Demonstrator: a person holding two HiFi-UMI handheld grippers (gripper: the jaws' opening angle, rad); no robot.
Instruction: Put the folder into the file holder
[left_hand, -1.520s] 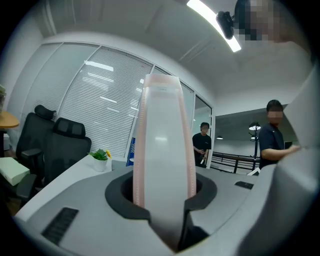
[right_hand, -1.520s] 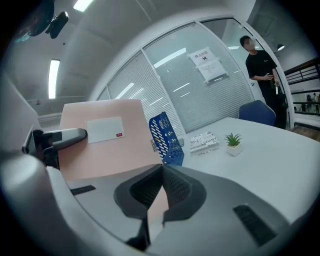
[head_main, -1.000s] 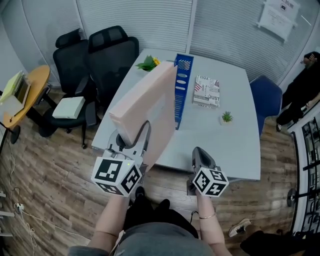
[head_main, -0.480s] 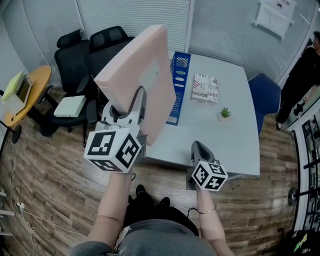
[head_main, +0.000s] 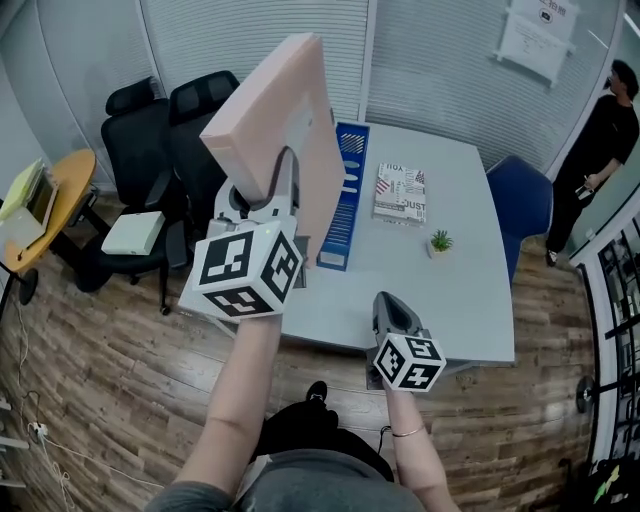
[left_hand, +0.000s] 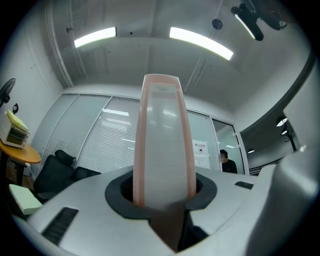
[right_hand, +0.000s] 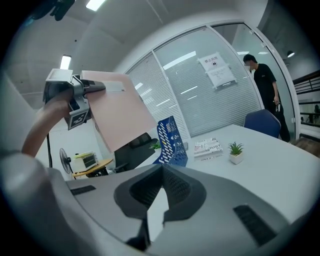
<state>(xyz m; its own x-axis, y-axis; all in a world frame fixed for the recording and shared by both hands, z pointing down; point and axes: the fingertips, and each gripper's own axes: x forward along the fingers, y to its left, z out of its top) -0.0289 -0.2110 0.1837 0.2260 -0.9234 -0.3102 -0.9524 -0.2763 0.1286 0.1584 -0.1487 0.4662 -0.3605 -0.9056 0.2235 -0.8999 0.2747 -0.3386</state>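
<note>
A thick pink folder is raised in the air left of the grey table, held upright at its lower edge by my left gripper, which is shut on it. In the left gripper view the folder's spine stands between the jaws and points toward the ceiling. The blue file holder stands on the table just right of the folder and below it. My right gripper hovers at the table's near edge, shut and holding nothing; its view shows the folder above the file holder.
A stack of books and a small potted plant sit on the table right of the holder. Two black chairs stand to the left, a blue chair to the right. A person stands at the far right.
My left gripper has lifted the pink folder upward and tilted it more upright, away from the table's near edge. The right gripper has stayed near the table's front edge.
</note>
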